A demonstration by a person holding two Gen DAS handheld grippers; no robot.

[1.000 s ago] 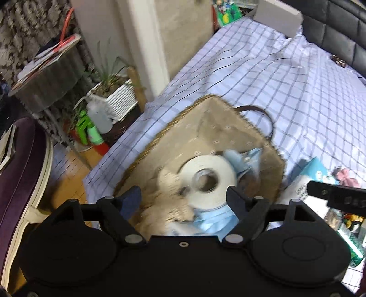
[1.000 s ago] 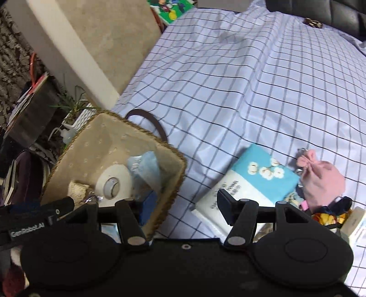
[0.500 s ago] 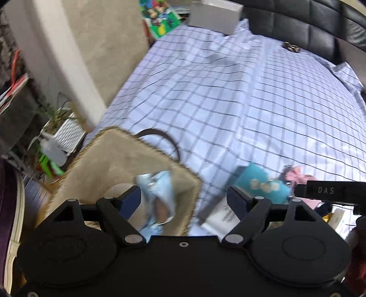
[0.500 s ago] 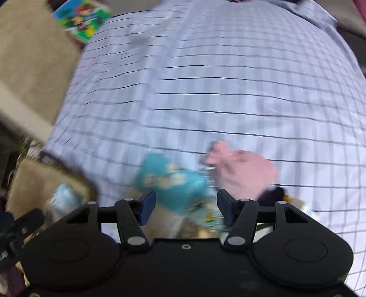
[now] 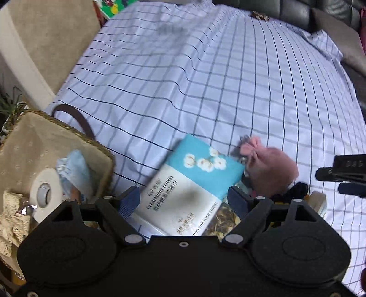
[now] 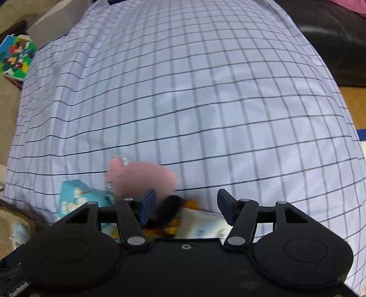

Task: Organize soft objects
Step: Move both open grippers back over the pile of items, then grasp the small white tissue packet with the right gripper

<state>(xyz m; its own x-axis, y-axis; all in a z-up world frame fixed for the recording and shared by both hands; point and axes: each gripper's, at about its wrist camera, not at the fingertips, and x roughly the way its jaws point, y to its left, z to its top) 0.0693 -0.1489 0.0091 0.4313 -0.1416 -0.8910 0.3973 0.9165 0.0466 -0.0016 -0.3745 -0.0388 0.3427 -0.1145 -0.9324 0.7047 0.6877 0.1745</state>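
A wicker basket [image 5: 104, 148] with a beige liner stands at the left on the checked bed sheet. It holds a white tissue roll [image 5: 45, 185], a light blue cloth [image 5: 75, 169] and cream lace [image 5: 13, 214]. A teal-and-white face towel pack [image 5: 189, 180] lies beside it, and my left gripper [image 5: 183, 201] hovers open over the pack's near end. A pink plush pouch [image 5: 272, 166] lies right of the pack. My right gripper [image 6: 186, 205] is open above a black fuzzy item [image 6: 169, 208] and a white packet [image 6: 201, 224], with the pink pouch [image 6: 141, 178] just beyond its left finger.
The checked sheet [image 6: 194, 102] stretches far ahead. A colourful box [image 6: 16, 57] sits off the bed's far left corner, and a dark padded headboard [image 5: 286, 11] runs along the back. Wooden floor [image 6: 352, 98] shows past the right edge.
Both grippers have swung right, away from the basket. The left one went from over the tissue roll to the towel pack, the right from the pack to the pile by the pink pouch.
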